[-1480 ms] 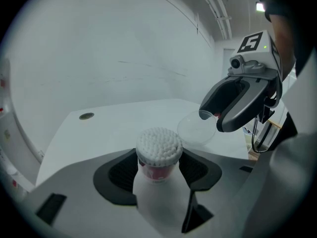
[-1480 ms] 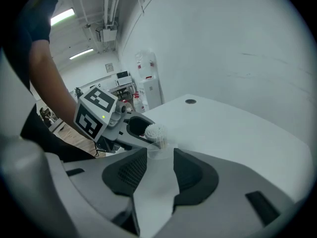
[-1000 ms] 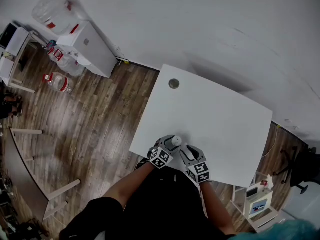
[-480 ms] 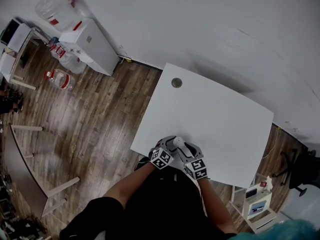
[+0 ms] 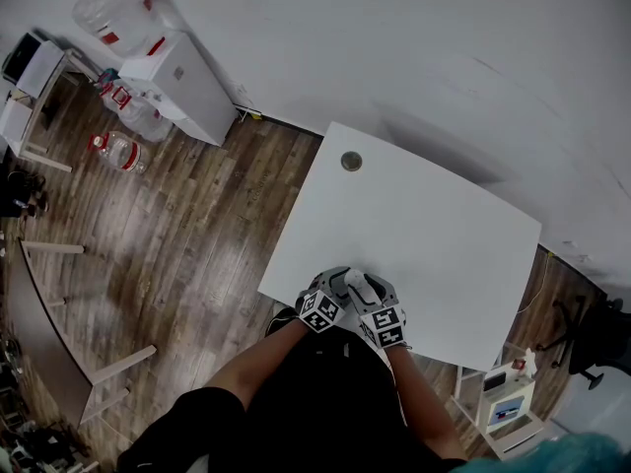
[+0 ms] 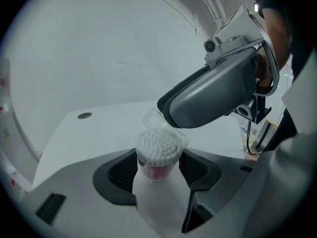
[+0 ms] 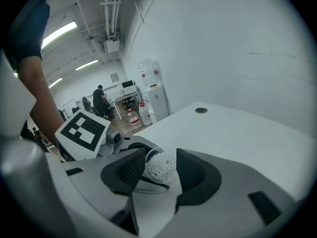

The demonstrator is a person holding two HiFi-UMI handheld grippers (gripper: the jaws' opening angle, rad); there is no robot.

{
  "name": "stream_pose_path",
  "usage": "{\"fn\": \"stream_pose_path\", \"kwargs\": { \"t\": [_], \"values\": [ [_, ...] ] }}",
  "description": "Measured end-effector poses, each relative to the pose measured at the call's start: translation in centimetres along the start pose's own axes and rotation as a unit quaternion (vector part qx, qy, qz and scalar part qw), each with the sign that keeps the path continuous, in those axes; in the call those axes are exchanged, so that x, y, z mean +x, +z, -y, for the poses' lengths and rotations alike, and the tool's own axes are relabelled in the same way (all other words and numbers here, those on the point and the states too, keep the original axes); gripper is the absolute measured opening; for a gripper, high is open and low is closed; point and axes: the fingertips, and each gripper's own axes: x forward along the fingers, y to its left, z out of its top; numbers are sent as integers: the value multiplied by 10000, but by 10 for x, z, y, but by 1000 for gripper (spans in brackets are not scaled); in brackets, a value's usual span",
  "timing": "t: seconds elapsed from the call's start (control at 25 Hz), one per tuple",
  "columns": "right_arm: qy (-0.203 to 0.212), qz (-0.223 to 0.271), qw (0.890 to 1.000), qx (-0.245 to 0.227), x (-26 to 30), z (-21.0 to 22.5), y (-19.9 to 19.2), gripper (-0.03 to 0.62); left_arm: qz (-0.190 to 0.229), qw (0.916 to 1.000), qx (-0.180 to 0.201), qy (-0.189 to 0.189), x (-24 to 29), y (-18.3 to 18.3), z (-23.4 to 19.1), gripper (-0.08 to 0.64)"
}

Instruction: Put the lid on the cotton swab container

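In the left gripper view, my left gripper [image 6: 157, 170] is shut on the white cotton swab container [image 6: 157, 155], which stands upright with its swab tips showing at the top. A clear round lid [image 6: 161, 122] lies tilted over the container's mouth, under the grey jaw of my right gripper [image 6: 218, 90]. Seen from the right gripper view, the lid [image 7: 159, 168] sits between the jaws of the right gripper [image 7: 161, 172]. Those jaws are opening, and their pads stand just off the lid's rim. Both grippers meet at the near edge of the white table [image 5: 424, 235].
A round grommet [image 5: 351, 161] sits in the table's far corner. A water dispenser [image 5: 182, 87] and water bottles [image 5: 116, 151] stand on the wooden floor to the left. A small cart [image 5: 508, 397] is at the lower right. A person [image 7: 100, 100] stands far off.
My right gripper has moved left until it is over the container in the left gripper. Its cube now sits close beside the left one.
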Motion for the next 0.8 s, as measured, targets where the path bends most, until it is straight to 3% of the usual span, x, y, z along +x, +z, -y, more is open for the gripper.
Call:
{"fn": "stream_pose_path", "kwargs": {
  "t": [0.8],
  "values": [
    [79, -400, 9992, -33, 13, 3, -10, 206, 45, 10000, -17, -8, 1, 1, 1, 259]
  ]
}}
